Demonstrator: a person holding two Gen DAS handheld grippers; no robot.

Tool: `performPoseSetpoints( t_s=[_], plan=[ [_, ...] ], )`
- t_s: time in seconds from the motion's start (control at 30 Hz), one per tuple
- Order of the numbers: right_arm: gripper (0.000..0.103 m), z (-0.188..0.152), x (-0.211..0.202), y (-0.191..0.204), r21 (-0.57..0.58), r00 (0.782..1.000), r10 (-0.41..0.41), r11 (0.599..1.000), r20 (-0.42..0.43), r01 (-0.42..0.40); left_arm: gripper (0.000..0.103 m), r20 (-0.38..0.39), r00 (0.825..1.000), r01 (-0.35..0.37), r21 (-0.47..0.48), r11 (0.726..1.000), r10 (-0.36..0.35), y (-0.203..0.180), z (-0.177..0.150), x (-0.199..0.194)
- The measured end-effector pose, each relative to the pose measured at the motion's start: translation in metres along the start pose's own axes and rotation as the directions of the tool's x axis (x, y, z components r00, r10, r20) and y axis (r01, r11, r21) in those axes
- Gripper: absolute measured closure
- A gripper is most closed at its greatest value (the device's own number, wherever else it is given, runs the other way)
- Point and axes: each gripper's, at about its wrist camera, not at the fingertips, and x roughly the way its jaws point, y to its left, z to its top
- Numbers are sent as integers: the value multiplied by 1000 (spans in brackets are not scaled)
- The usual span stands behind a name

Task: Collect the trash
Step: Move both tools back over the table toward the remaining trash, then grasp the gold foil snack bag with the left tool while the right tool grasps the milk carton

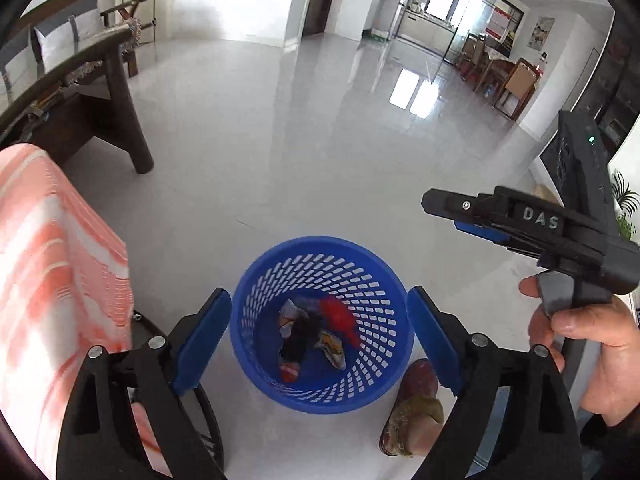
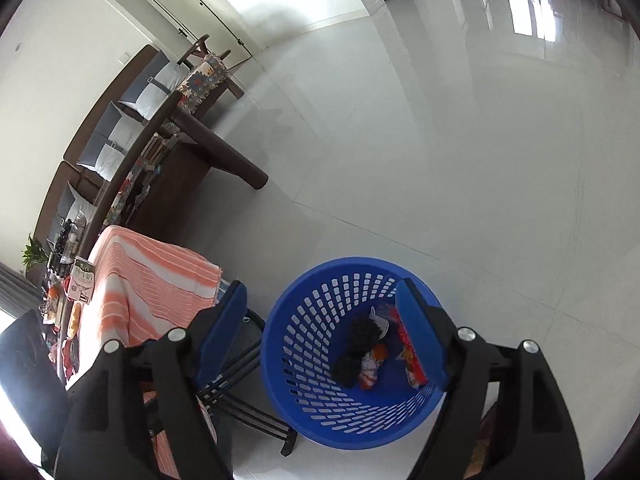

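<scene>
I count one basket (image 1: 320,248), blue and perforated, standing on the pale floor (image 1: 280,140), and two grippers, one in each hand. Inside the basket I make out roughly four scraps of trash (image 1: 312,332): a red wrapper (image 1: 340,316), a dark crumpled piece (image 1: 300,340), a pale printed wrapper (image 1: 332,350) and a small red-and-white bit; the pile is jumbled, so the count is loose.

My left gripper (image 1: 320,340) hangs right above the basket, its blue fingers (image 1: 204,336) spread wide to either side of the rim, holding nothing. The trash lies directly below the gap between them.

My right gripper (image 2: 320,340) is also above the basket, fingers (image 2: 420,336) spread apart and empty; its right finger sits over the basket's mouth, the left one outside the rim toward the striped cloth (image 2: 152,292). From the left view I see the right gripper sideways, off to the right, in my right hand (image 1: 584,344).

One slipper (image 1: 412,408) sits on the floor touching or just beside the basket. The orange-and-white cloth covers a small stand to the left of the basket.
</scene>
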Motion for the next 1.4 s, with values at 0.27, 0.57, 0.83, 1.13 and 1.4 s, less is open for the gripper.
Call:
performPoseSetpoints(
  t_s=[0.27,0.57,0.83,1.13,1.4],
  plan=[
    [7,-40,-34,72,-193,991,-84,976,107,104,6,77,995,-64,-15,998,65,44,-63,-120],
    [7,-150,-44,227,-559,996,62,829,71,-12,6,-12,937,-346,-191,919,350,176,-167,-213],
    [7,-206,-5,357,-747,989,91,648,-113,-145,6,-34,866,-478,-348,807,498,277,-210,-269],
    [7,-224,63,414,-789,985,-14,601,-174,-130,5,-65,860,-488,-395,778,507,328,-212,-267],
    [5,-226,73,415,-778,985,-11,615,-174,-130,4,-66,863,-484,-397,780,502,329,-213,-264]
  ],
)
